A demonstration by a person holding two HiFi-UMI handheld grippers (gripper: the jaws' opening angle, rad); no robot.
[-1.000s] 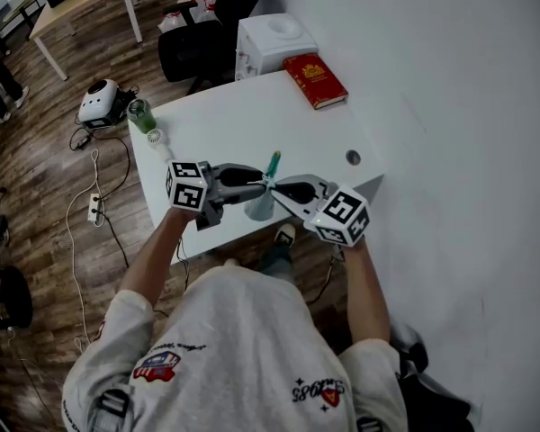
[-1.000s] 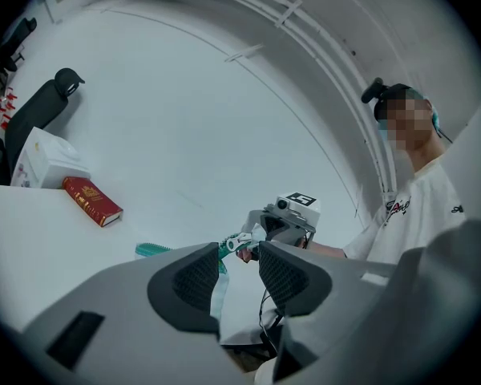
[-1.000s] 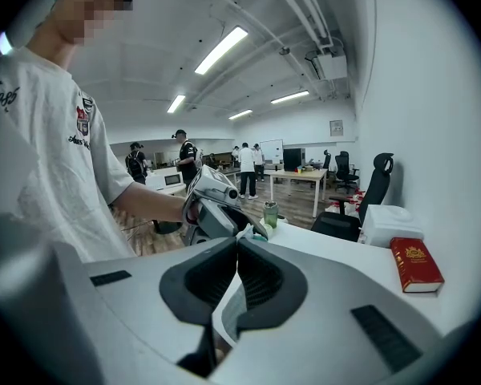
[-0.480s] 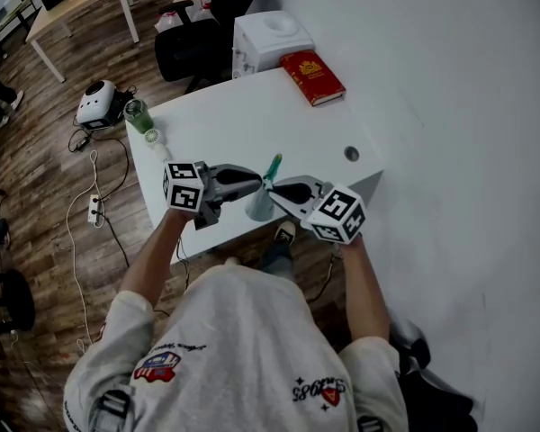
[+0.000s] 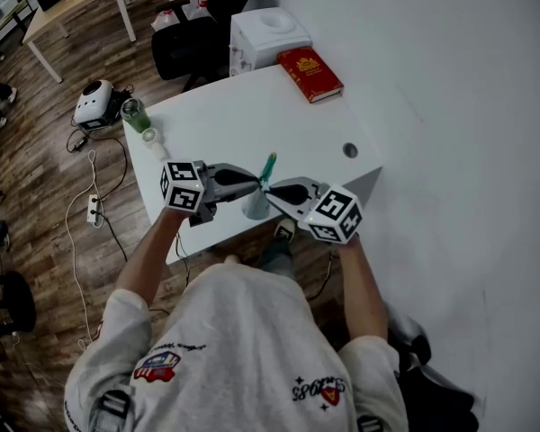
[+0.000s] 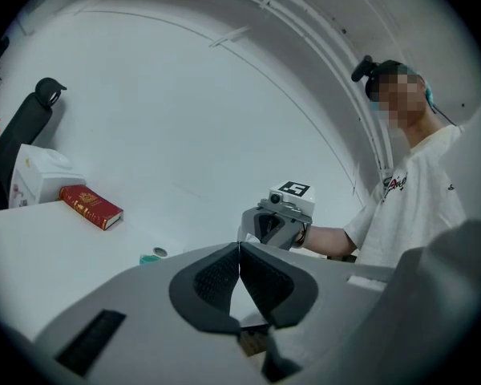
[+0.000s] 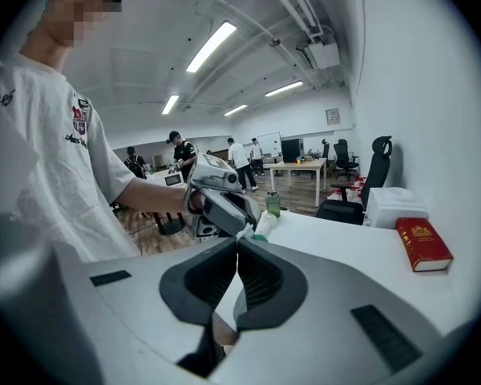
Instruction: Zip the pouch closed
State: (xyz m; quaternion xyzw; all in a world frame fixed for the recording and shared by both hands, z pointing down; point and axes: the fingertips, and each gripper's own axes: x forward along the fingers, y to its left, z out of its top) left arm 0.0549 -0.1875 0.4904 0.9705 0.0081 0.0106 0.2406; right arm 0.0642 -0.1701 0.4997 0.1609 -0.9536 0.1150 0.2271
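A small grey-blue pouch (image 5: 255, 207) with a teal end (image 5: 268, 164) hangs between my two grippers above the white table's (image 5: 243, 120) front edge. My left gripper (image 5: 257, 180) comes in from the left; its jaws have just been closing and now stand shut, with pale pouch fabric showing between the pads (image 6: 260, 283). From the right, my right gripper (image 5: 270, 192) meets it tip to tip, shut on the pouch's other side (image 7: 237, 293). In the right gripper view the left gripper (image 7: 245, 229) touches the pouch's white and teal top (image 7: 255, 234).
At the table's far end lie a red book (image 5: 311, 73) and a white box (image 5: 268, 36). A green bottle (image 5: 137, 113) and a small white object (image 5: 153, 137) stand at the left edge. A cable hole (image 5: 350, 150) sits near the right edge. A black chair (image 5: 198, 25) stands behind.
The left gripper's jaws, apart one second ago, have closed on the pouch's top. Both hands have stayed where they were.
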